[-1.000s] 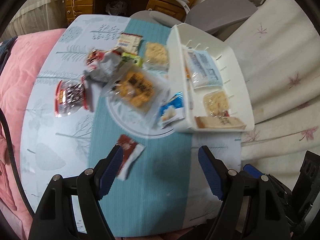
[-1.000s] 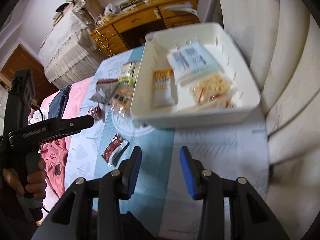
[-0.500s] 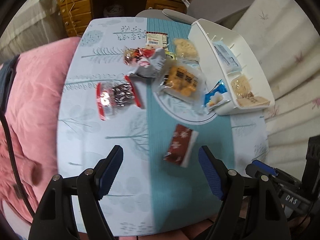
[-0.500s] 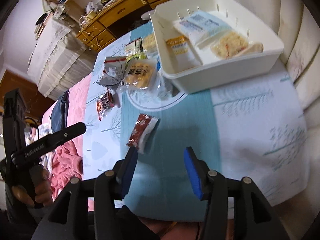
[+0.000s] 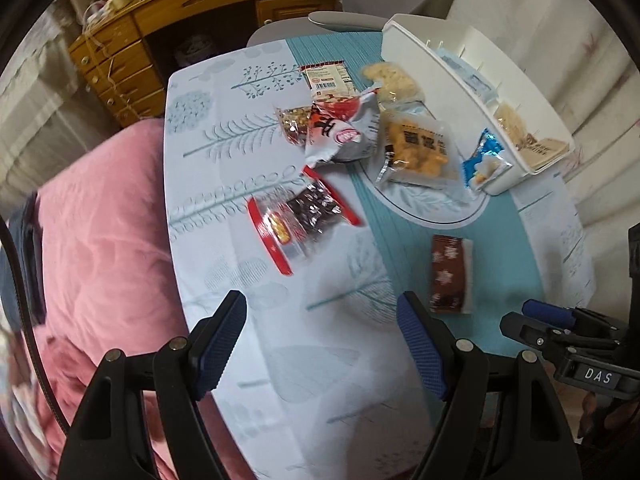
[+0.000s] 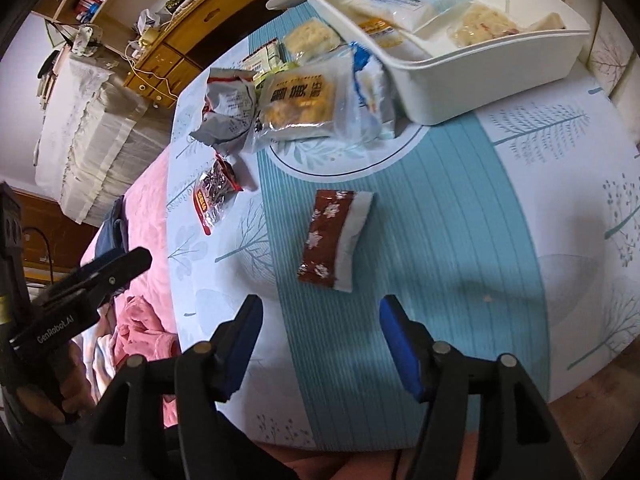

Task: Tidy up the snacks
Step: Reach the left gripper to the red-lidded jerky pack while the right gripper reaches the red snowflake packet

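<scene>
A white bin (image 5: 476, 80) (image 6: 480, 76) at the table's far right holds several snack packs. Loose snacks lie on the table: a brown and white bar (image 5: 450, 274) (image 6: 334, 238), a red-edged dark candy pack (image 5: 302, 220) (image 6: 212, 196), a grey bag (image 5: 344, 132) (image 6: 228, 114), an orange cracker pack (image 5: 418, 148) (image 6: 298, 100), and a blue pack (image 5: 482, 164) leaning on the bin. My left gripper (image 5: 320, 340) is open and empty above the near table, below the red-edged pack. My right gripper (image 6: 318, 344) is open and empty just short of the brown bar.
A pink quilt (image 5: 100, 240) lies left of the table (image 5: 224, 264). A wooden desk with drawers (image 5: 168, 24) stands behind. A cream sofa (image 5: 568, 20) runs along the right. The right gripper's body (image 5: 576, 344) shows at the left view's lower right.
Both grippers have pulled back and swung left from the bin; the brown bar now sits ahead of the right gripper, whose jaws have opened wider. The snacks have not moved.
</scene>
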Tool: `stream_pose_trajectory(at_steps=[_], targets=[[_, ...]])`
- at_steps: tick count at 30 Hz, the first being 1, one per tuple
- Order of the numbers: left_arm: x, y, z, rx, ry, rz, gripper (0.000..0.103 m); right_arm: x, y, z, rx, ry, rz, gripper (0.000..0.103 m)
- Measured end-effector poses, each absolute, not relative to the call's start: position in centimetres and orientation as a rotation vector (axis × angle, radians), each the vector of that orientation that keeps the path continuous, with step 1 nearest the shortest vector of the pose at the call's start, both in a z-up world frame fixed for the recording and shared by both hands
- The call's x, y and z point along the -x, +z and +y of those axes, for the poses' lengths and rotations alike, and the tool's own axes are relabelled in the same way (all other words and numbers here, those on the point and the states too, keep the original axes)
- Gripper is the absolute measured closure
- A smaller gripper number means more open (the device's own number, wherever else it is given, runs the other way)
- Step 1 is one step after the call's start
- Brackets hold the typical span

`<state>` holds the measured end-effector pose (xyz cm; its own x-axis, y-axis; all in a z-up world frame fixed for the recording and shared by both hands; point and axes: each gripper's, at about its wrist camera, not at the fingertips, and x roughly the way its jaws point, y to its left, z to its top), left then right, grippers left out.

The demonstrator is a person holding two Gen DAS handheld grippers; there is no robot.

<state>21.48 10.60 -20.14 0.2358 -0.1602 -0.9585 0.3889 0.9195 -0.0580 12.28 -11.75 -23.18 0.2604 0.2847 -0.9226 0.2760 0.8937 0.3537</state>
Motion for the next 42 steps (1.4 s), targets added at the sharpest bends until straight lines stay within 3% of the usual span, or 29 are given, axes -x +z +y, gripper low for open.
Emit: stream_pose_trajectory(at_steps=[9,13,22,39,42], targets=[[-24.7,-23.7,10.4,-0.259,-0.450,1.226,0.027,-13.3,-25.4,-9.9,-0.443,-0.096,1.370,0.042],[-26.0,-26.0,10.3,-0.255,-0.459,1.207,0.034,-13.7,-26.3,-8.9,-0.397,-0.142,1.372,0.042],[-28.0,-29.4,10.7,-0.268,-0.460,1.172,0.035,-13.6,-27.6,-8.2,-0.318,-0.208,1.327,0.042],[-28.8,-30.7,8.9,-0.249,-0.493,1.117,0.038,-15.9,-29.0,-7.1,-0.223,-0.222,1.278,0.042],[-28.9,-30.8,8.9,-0.240,-0.497,1.116,0.042,-15.9,-29.0,-7.0,-0.193,-0.218,1.278,0.048]])
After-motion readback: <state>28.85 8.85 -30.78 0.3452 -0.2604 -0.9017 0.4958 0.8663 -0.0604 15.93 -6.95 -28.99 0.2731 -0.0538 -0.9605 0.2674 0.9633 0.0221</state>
